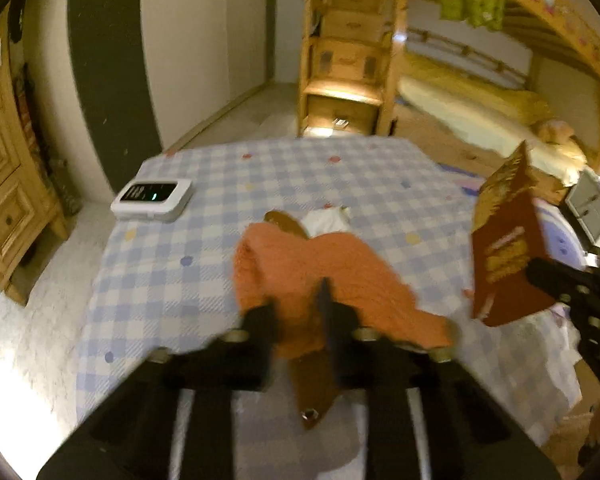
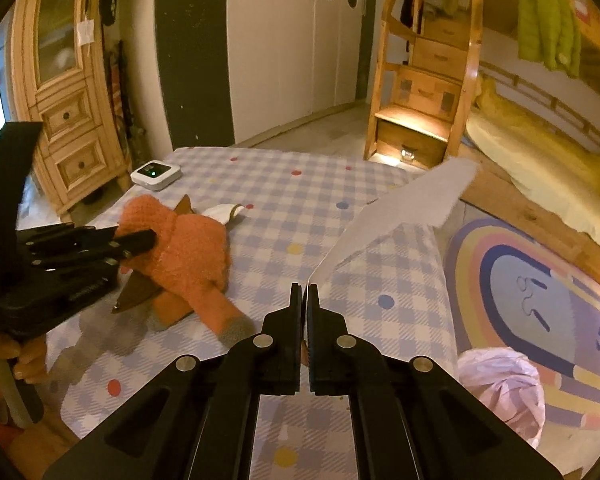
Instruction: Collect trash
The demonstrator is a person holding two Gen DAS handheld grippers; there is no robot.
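A fuzzy orange sock (image 1: 300, 264) (image 2: 188, 248) with a grey toe lies on the checked tablecloth (image 1: 260, 176) (image 2: 292, 200), over a flat brown piece (image 1: 312, 392). My left gripper (image 1: 296, 306) (image 2: 150, 240) is shut on a fold of the sock. A small white crumpled wrapper (image 1: 326, 220) (image 2: 224, 212) lies just beyond the sock. My right gripper (image 2: 304, 290) (image 1: 540, 276) is shut on the lower edge of a red-brown cardboard box (image 1: 504, 248), held up above the table's right side. In the right wrist view only the box's pale face (image 2: 400, 208) shows.
A white device with a green light (image 1: 152, 198) (image 2: 156, 174) sits at the table's far left corner. A pink plastic bag (image 2: 500, 384) lies on the floor by the rainbow rug (image 2: 540, 300). A wooden cabinet (image 2: 68, 112) stands left; a bunk bed with drawer steps (image 2: 424, 92) stands right.
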